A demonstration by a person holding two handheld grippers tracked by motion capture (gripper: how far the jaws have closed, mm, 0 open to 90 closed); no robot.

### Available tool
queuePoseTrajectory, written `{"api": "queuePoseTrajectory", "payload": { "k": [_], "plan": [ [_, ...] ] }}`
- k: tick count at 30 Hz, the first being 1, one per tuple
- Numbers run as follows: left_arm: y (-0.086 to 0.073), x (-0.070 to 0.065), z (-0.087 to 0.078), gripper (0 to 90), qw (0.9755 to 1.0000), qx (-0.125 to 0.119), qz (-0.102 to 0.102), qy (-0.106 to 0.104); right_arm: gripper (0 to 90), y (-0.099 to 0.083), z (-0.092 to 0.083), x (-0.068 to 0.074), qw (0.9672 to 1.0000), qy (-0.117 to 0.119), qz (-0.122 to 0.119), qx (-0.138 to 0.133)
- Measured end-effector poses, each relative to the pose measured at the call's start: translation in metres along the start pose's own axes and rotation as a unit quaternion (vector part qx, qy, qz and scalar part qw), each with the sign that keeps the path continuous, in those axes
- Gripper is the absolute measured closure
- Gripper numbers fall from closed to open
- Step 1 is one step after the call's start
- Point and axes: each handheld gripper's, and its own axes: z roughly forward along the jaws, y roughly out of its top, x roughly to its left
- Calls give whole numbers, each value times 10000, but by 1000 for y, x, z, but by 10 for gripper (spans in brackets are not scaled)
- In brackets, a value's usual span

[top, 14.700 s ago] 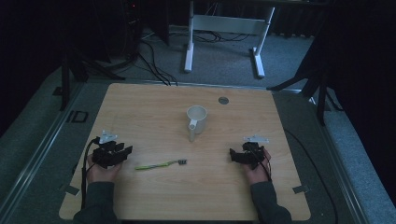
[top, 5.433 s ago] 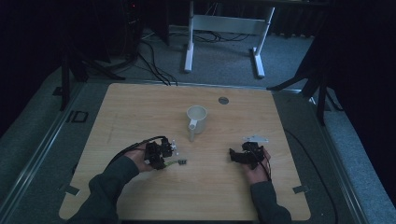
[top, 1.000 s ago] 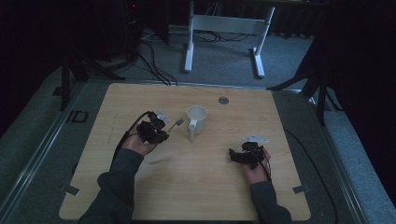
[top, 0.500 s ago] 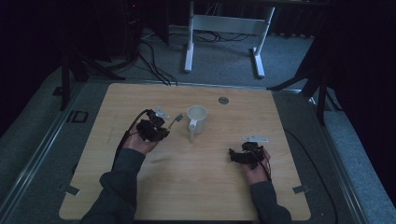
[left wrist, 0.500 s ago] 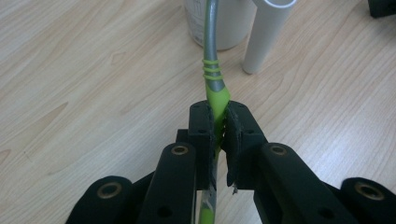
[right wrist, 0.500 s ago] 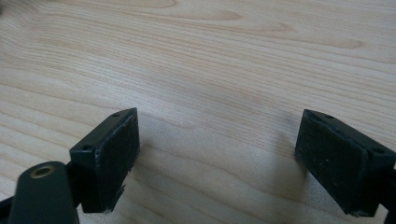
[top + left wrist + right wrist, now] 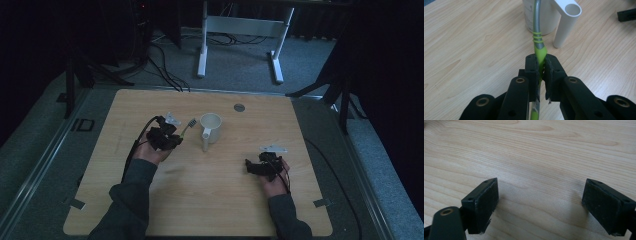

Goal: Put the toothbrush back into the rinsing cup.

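The left hand-held gripper [image 7: 541,72] is clamped on the green handle of one toothbrush [image 7: 537,32], whose grey neck runs forward from the jaws toward the single white mug [image 7: 541,15] just ahead of it. In the high view the brush head [image 7: 191,122] sticks out beyond the left hand-held gripper [image 7: 167,137], raised off the table [image 7: 150,210] and close to the mug [image 7: 211,128] but still beside it, not over the rim. The mug's tubular handle [image 7: 566,22] stands ahead and to the right of the jaws.

The step in hand appears to be carrying the toothbrush to the mug. The next move likely calls for lifting the brush higher, bringing it above the mug's opening, tipping it steeper so one end points down, then letting go once it rests inside. The handle of the mug is near the path and could be knocked.

The right hand-held gripper [image 7: 544,205] rests with its jaws spread wide and nothing between them, bare wood ahead of it; in the high view it [image 7: 257,167] sits well apart from the mug.

Count: one toothbrush, one mug, two hand-held grippers, one small dark disc [image 7: 239,107] set in the table beyond the mug.
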Motion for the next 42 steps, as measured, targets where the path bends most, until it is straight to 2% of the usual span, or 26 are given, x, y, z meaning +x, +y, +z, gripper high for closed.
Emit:
{"api": "queuePoseTrajectory", "payload": {
  "k": [21, 32, 35, 42],
  "plan": [
    [3, -1, -1, 818, 9988, -427, -244, -20, 135, 0, 0, 0, 10000, -1, -1, 0],
    [2, 0, 0, 818, 9977, -548, -380, -103, 135, 0, 0, 0, 10000, -1, -1, 0],
    [1, 2, 0, 818, 9965, -650, -489, -174, 135, 0, 0, 0, 10000, -2, -1, 0],
    [0, 4, 0, 818, 9946, -799, -631, -198, 135, 0, 0, 0, 10000, -4, -4, -1]
  ]
}}
